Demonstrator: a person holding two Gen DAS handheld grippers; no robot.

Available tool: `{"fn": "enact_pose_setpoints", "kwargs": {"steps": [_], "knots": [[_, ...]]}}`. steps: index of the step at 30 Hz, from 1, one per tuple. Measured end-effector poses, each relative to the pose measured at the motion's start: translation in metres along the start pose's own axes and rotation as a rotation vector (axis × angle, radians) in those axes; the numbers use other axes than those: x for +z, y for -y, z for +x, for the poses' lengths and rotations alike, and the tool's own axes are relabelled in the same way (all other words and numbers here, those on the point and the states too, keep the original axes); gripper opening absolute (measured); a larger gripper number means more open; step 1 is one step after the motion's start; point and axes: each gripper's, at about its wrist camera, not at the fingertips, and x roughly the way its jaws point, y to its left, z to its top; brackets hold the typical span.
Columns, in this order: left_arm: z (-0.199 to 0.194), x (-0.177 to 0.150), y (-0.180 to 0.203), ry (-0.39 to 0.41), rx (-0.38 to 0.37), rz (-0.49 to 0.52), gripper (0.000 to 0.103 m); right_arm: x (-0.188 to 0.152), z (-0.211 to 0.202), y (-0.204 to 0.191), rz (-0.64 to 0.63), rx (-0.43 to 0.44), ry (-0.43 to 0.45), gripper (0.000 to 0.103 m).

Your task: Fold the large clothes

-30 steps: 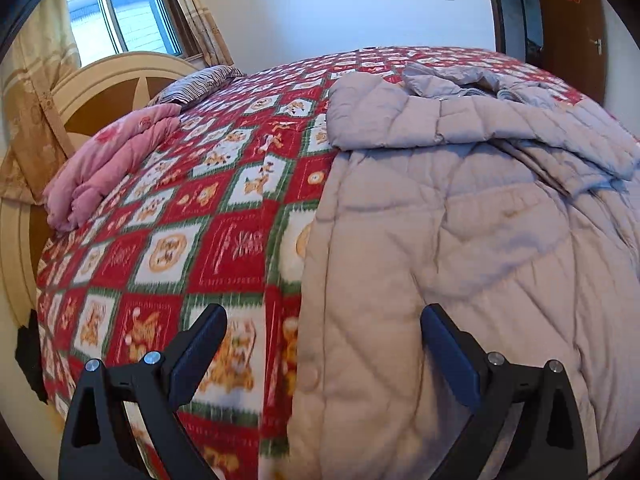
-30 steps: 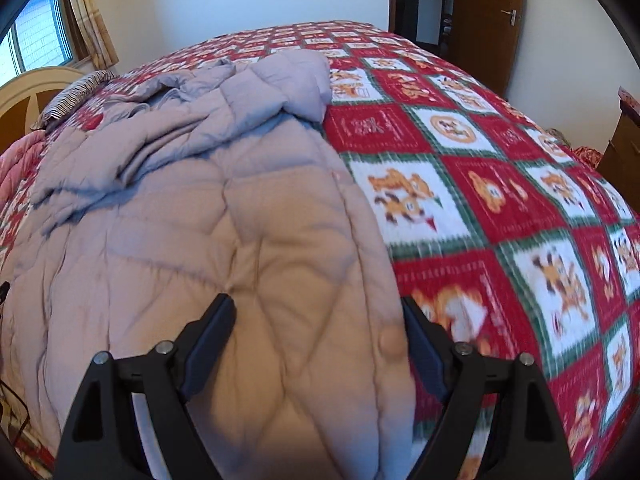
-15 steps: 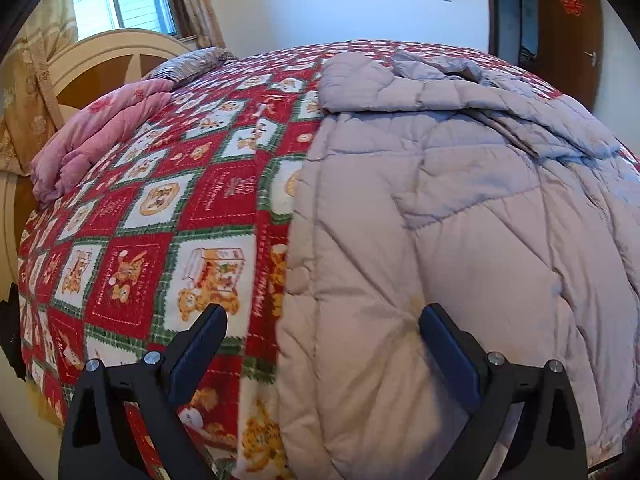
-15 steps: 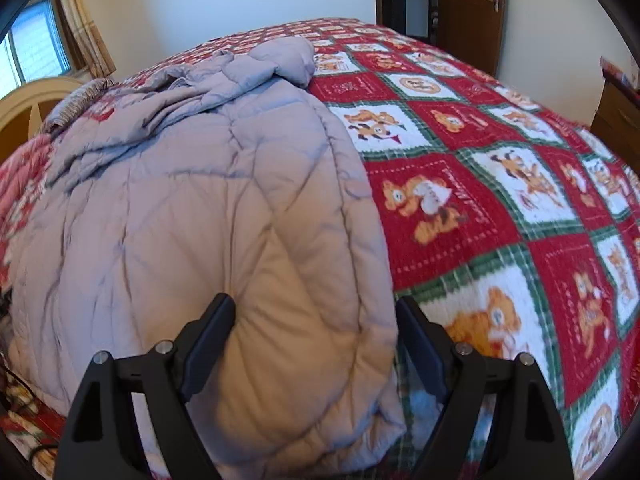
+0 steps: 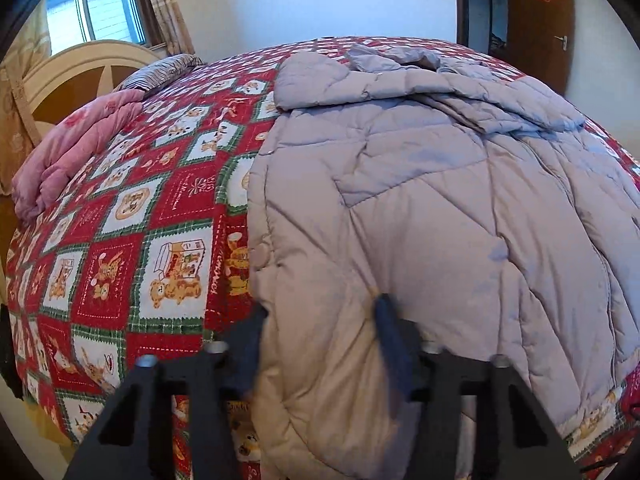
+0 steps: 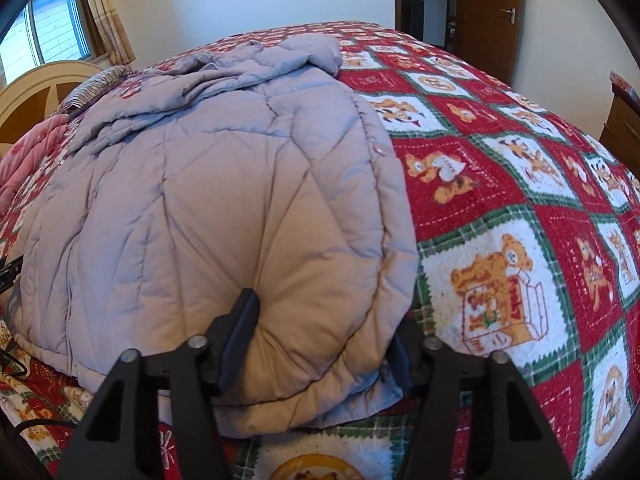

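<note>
A large grey-beige quilted coat (image 5: 420,208) lies spread on the bed, its sleeves bunched at the far end; it also shows in the right wrist view (image 6: 224,200). My left gripper (image 5: 320,328) is at the coat's near left hem corner, its jaws closing on the padded edge, the fingers blurred. My right gripper (image 6: 324,328) is at the near right hem corner, its jaws pressing into the padded hem from both sides.
The bed carries a red, green and white teddy-bear quilt (image 5: 132,216). A pink folded blanket (image 5: 76,148) and a striped pillow (image 5: 160,74) lie by the cream headboard (image 5: 72,76). A brown door (image 6: 488,12) and a wooden cabinet (image 6: 624,128) stand beyond the bed.
Both grippers drew back to the coat's near hem and their jaws narrowed from wide open onto the hem corners.
</note>
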Motion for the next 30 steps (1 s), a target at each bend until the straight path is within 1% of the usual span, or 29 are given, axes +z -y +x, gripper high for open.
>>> {"fn": "enact_pose_setpoints", "kwargs": {"steps": [1,2,3,5,6,10,18,26,30], "knots": [[-0.001,0.0,0.0,0.005,0.006,0.004,0.038,-0.001,-0.001,-0.002,-0.006,-0.001,0.002,0.053],[-0.002,0.0,0.001,0.009,0.008,0.01,0.029,-0.001,-0.002,-0.004,-0.016,-0.001,0.006,0.047],[-0.003,0.001,0.001,0.015,0.011,0.018,0.024,-0.001,-0.002,-0.005,-0.024,-0.001,0.01,0.044],[-0.005,0.002,0.002,0.022,0.019,0.03,0.02,-0.001,-0.004,-0.008,-0.036,-0.003,0.015,0.033],[-0.006,0.002,0.003,0.026,0.02,0.037,0.018,-0.001,-0.005,-0.009,-0.04,-0.008,0.02,0.031],[-0.01,0.005,0.002,0.037,0.019,0.045,0.014,0.0,-0.007,-0.01,-0.039,-0.008,0.033,0.021],[-0.021,0.012,-0.004,0.06,0.003,0.046,0.01,0.001,-0.012,-0.012,-0.051,-0.008,0.044,0.017],[-0.052,0.029,-0.017,0.122,-0.041,0.01,0.009,0.008,-0.031,-0.015,-0.053,0.02,0.076,0.014],[-0.069,0.036,-0.023,0.152,-0.062,0.0,0.009,0.011,-0.043,-0.018,-0.063,0.04,0.111,0.013]]}}
